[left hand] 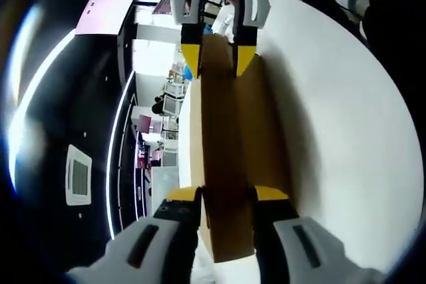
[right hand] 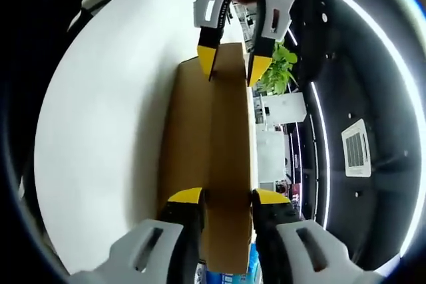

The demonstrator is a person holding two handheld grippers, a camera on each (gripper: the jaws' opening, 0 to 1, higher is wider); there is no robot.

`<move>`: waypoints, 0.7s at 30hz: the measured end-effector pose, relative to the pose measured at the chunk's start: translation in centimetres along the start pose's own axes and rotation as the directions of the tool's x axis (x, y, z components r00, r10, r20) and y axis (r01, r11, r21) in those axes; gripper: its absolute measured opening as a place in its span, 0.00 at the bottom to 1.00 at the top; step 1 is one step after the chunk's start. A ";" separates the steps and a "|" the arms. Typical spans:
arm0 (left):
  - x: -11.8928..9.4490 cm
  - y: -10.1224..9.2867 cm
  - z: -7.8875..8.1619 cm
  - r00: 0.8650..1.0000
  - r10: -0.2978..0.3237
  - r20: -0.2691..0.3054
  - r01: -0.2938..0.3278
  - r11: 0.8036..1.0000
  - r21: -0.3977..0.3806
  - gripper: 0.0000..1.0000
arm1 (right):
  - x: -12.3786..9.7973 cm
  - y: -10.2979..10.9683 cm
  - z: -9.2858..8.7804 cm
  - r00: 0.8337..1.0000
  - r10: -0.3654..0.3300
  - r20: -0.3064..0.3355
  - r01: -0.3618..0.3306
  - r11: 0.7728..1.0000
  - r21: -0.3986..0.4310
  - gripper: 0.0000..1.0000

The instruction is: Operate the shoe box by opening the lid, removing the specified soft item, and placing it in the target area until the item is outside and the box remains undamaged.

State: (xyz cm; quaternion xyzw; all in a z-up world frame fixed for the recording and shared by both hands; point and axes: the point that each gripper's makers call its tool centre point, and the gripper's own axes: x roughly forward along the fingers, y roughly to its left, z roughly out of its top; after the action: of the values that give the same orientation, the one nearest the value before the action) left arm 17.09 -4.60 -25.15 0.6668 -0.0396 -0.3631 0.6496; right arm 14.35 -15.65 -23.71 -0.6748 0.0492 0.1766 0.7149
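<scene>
We have the left gripper (left hand: 226, 199) and right gripper (right hand: 226, 197) each clamped on an end of the brown box (left hand: 229, 138) lid on the white table (left hand: 333, 131), barely begun, item unseen.

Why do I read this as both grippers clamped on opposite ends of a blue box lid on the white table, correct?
Not quite: the lid is brown cardboard, not blue, as the left gripper view shows. The rest holds: the left gripper has its jaws on the near end, the right gripper on the far end, over the white table. The right gripper view shows the same.
</scene>
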 end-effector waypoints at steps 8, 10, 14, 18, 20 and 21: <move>0.1 -0.4 0.0 1.000 0.014 -0.003 -0.014 1.000 0.010 0.30 | 0.6 1.8 -0.5 1.000 0.004 0.009 -0.004 1.000 0.030 0.28; 0.1 -0.5 0.0 1.000 0.016 -0.002 -0.016 1.000 0.006 0.30 | 0.6 1.9 -0.6 1.000 0.005 0.006 -0.005 1.000 0.024 0.28; 0.1 -0.5 0.0 1.000 0.018 0.001 -0.018 1.000 0.002 0.30 | 0.4 2.6 -0.8 0.999 0.044 0.015 -0.045 0.999 0.029 0.35; 0.1 -0.5 0.0 1.000 0.021 0.002 -0.021 1.000 -0.001 0.30 | 0.3 2.4 -1.7 1.000 0.028 -0.007 -0.028 1.000 0.014 0.33; 0.1 -0.6 0.0 1.000 0.022 0.000 -0.022 1.000 0.000 0.30 | 0.4 2.3 -2.2 0.999 0.032 -0.019 -0.031 0.999 0.020 0.33; 0.1 -0.6 0.0 1.000 0.021 0.000 -0.021 1.000 0.002 0.30 | 0.5 2.3 -2.7 0.999 0.030 -0.032 -0.029 0.999 0.015 0.33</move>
State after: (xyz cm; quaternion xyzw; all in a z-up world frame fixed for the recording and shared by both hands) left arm 16.96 -4.57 -25.73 0.6670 -0.0472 -0.3560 0.6527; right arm 14.51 -18.18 -26.24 -0.6714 0.0718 0.1759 0.7163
